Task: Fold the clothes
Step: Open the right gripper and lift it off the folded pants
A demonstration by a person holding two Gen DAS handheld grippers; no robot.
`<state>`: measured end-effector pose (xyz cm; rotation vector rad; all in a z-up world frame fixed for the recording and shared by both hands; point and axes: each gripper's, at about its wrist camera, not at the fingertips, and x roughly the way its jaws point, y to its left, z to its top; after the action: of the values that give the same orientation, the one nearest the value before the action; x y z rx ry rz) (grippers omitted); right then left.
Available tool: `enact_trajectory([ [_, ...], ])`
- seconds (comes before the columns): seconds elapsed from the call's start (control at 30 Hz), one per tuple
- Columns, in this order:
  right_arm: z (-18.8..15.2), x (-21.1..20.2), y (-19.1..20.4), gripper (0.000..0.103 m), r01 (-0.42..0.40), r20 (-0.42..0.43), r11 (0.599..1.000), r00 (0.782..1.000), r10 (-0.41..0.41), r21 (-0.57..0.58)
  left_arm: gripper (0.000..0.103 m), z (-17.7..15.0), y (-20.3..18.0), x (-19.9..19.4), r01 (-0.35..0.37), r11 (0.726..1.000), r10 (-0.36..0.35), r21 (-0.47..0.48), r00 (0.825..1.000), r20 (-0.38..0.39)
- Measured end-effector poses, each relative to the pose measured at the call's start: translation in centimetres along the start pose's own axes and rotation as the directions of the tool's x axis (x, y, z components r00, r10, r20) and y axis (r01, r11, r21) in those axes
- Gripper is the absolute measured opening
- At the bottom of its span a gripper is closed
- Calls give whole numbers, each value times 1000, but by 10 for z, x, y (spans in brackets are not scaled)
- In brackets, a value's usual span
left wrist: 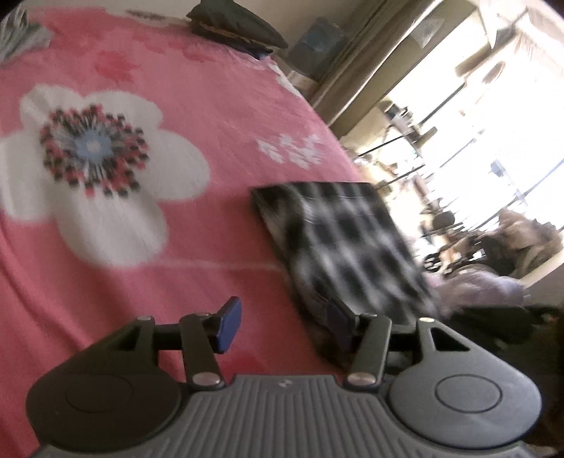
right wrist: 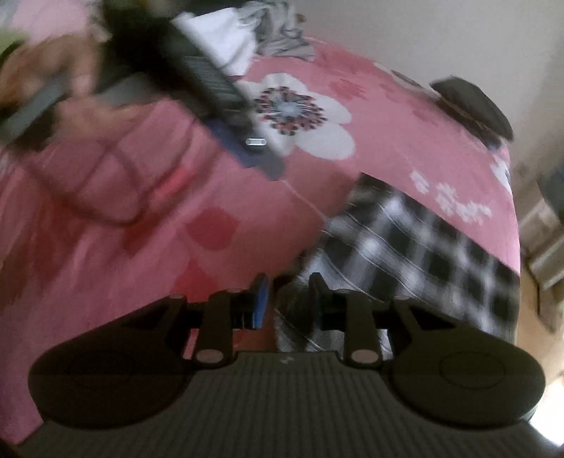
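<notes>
Setting: pink bedspread (left wrist: 197, 105) printed with a large white flower (left wrist: 88, 169), seen from both wrist cameras, both views blurred.

Checked garment (left wrist: 352, 243): black-and-white, folded into a flat rectangle, lying on the bedspread near its right edge in the left wrist view; in the right wrist view (right wrist: 416, 253) stretching from the lower centre toward the right edge of the bed.

Left gripper (left wrist: 282, 322): jaws standing well apart, nothing pressed between the pads; blue pad on the left finger over bare pink cloth, right finger just at the near corner of the checked garment, contact impossible to judge through the blur.

Right gripper (right wrist: 287, 299): jaws parted by a narrow gap; near end of the checked garment showing in and behind that gap, with the blue pad clear of it on the left; no firm pinch visible, touch on the dark right finger unclear.

Across the bed: left gripper appearing again (right wrist: 225, 105) in the right wrist view, dark and ribbed, held by a blurred hand (right wrist: 46, 77) at upper left.

Far end: dark folded pile (left wrist: 236, 26) at the top of the bedspread; pale and grey crumpled clothes (right wrist: 261, 31) heaped at the upper edge in the right wrist view.

Background: bright window (left wrist: 493, 123) to the right.
</notes>
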<state>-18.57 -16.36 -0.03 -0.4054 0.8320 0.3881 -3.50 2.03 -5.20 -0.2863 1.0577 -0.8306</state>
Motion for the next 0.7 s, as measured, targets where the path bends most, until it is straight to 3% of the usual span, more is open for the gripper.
enact_trajectory([
  [0.17, -17, 5, -31, 25, 40, -50, 991, 998, -34, 125, 58, -32, 0, 5, 54, 993, -48, -103, 997, 64],
  [0.23, -23, 12, -42, 25, 47, -67, 985, 997, -36, 167, 58, -37, 4, 12, 71, 987, -66, -142, 997, 34],
  [0.33, -26, 30, -49, 25, 41, -74, 979, 997, -27, 200, 58, -39, 4, 14, 44, 992, -43, -120, 999, 15],
  [0.7, -27, 22, -28, 29, 41, -56, 990, 998, -34, 136, 61, -41, 12, 23, 60, 985, -62, -159, 998, -8],
])
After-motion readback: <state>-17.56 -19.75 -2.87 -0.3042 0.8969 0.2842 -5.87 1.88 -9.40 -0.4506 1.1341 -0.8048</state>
